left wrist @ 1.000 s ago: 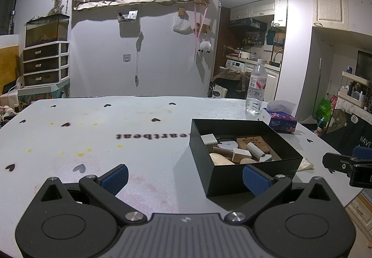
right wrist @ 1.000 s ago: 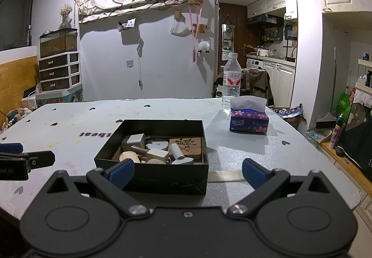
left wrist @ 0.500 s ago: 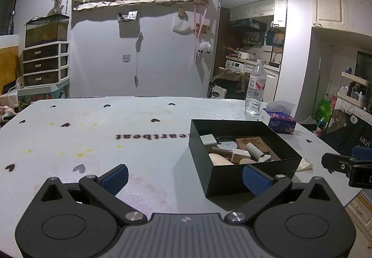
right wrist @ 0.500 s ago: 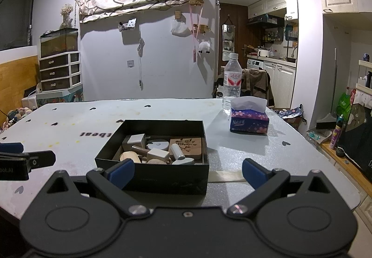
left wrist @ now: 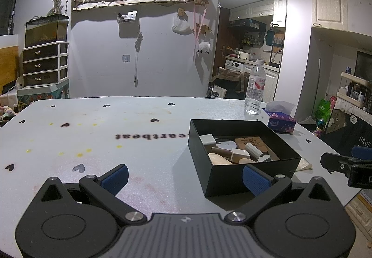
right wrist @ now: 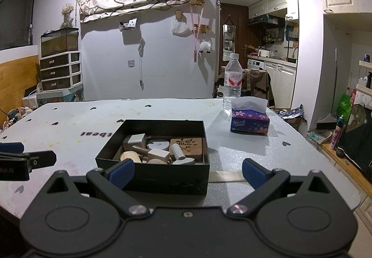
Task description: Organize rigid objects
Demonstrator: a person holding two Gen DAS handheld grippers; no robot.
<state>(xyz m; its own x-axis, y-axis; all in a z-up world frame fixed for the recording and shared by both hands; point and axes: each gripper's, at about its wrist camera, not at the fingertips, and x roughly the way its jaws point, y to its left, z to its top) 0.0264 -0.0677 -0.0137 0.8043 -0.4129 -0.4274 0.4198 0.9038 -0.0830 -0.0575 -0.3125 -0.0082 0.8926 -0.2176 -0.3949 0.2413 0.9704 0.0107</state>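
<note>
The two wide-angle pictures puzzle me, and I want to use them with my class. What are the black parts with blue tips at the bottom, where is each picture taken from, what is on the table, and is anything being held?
Each picture comes from a small camera mounted on a hand-held tool, looking forward along its two fingers. The black arms with blue pads are tongs that a person squeezes, one in each hand.

One picture looks along the left tongs, the other along the right tongs. Each tool's tip also shows at the edge of the other's view.

On the white table printed with small hearts stands an open black box holding small wooden and pale blocks. Behind it are a tissue box and a water bottle.

Both tongs are open and hold nothing.
</note>
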